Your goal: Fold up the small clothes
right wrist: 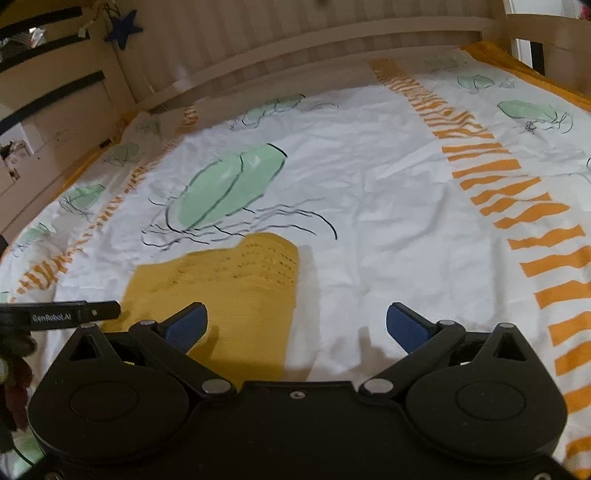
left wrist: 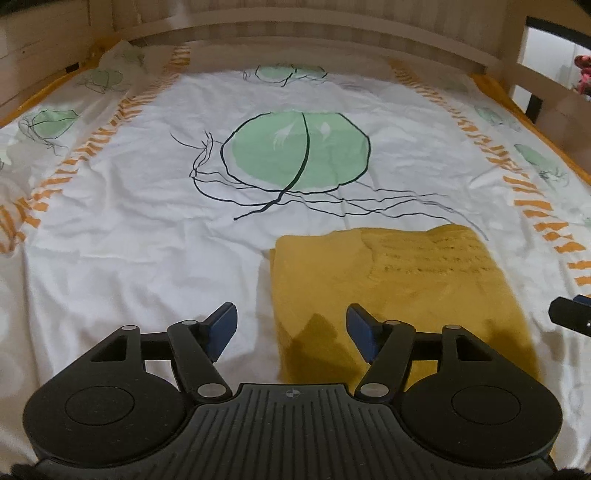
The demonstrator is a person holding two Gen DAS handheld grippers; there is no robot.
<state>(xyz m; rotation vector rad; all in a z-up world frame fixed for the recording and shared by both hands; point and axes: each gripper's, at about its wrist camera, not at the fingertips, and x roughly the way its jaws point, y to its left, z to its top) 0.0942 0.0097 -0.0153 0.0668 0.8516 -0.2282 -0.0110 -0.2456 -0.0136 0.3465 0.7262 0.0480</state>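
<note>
— Where is the garment?

— The folded mustard-yellow knit garment (left wrist: pixel 391 291) lies flat on the bed sheet (left wrist: pixel 147 229), near me and a little right of the big green printed shape (left wrist: pixel 299 151). Its ribbed, stitched band sits at the far right corner of the fold.

— And your left fingers?

— My left fingers (left wrist: pixel 291 328) stand apart with nothing between the blue pads. The left pad (left wrist: pixel 223 326) hangs over bare white sheet; the right pad (left wrist: pixel 364 332) hangs over the near left part of the yellow cloth. The garment's left edge runs between the two pads. I can't tell whether either pad touches the fabric.

— The right ones?

— My right fingers (right wrist: pixel 295 326) are spread wide and hold nothing. From that side the garment (right wrist: pixel 229 291) lies to the left: my left pad (right wrist: pixel 186 326) is over its near right part, and my right pad (right wrist: pixel 406 326) is over plain sheet, well clear of it. The garment's right edge falls between those pads.

— Anything else close by?

— The black body of the other gripper (right wrist: pixel 59 314) pokes in at the left of the right-hand view, just beside the cloth. A wooden bed rail (left wrist: pixel 295 33) runs along the far side.
</note>
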